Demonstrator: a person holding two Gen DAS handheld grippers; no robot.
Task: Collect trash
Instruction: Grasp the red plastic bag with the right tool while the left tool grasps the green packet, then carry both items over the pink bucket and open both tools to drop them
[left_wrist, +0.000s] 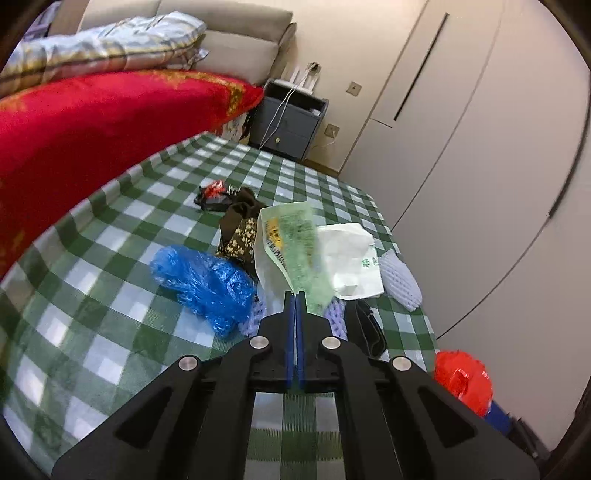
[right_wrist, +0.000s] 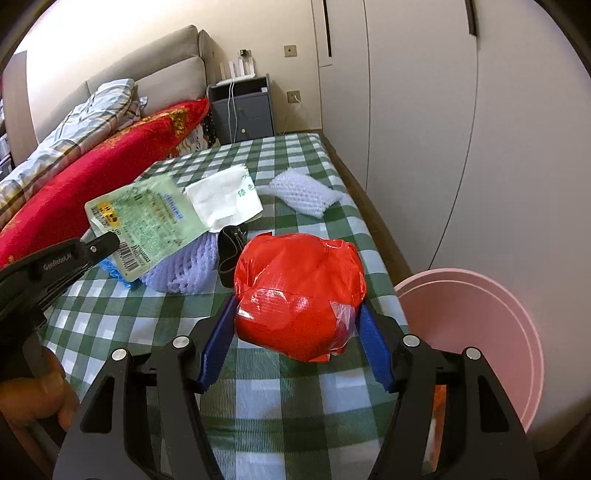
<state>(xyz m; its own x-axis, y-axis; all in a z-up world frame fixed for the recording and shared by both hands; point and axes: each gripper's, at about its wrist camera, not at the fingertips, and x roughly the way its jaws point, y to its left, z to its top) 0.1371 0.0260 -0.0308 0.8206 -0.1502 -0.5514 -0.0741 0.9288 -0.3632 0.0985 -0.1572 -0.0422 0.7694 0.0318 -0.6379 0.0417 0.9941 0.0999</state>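
My left gripper (left_wrist: 295, 294) is shut on the corner of a green printed packet (left_wrist: 291, 236), which hangs up off the checked bed cover (left_wrist: 110, 266). The right wrist view shows that left gripper (right_wrist: 107, 240) from the side, pinching the same packet (right_wrist: 147, 218). My right gripper (right_wrist: 297, 303) is shut on a red plastic bag bundle (right_wrist: 299, 291), with a blue pad pressed against each side. That red bundle (left_wrist: 463, 380) also shows at the lower right of the left wrist view. A pink bin (right_wrist: 480, 332) stands beside the bed, right of the right gripper.
On the cover lie a blue plastic bag (left_wrist: 207, 284), a white paper bag (right_wrist: 225, 199), two lilac foam nets (right_wrist: 306, 192) (right_wrist: 181, 269), a black pouch (right_wrist: 231, 251) and a dark patterned cloth (left_wrist: 240, 229). A red blanket (left_wrist: 92, 129) lies left, wardrobe doors (right_wrist: 424, 110) right. A hand (right_wrist: 37, 387) shows lower left.
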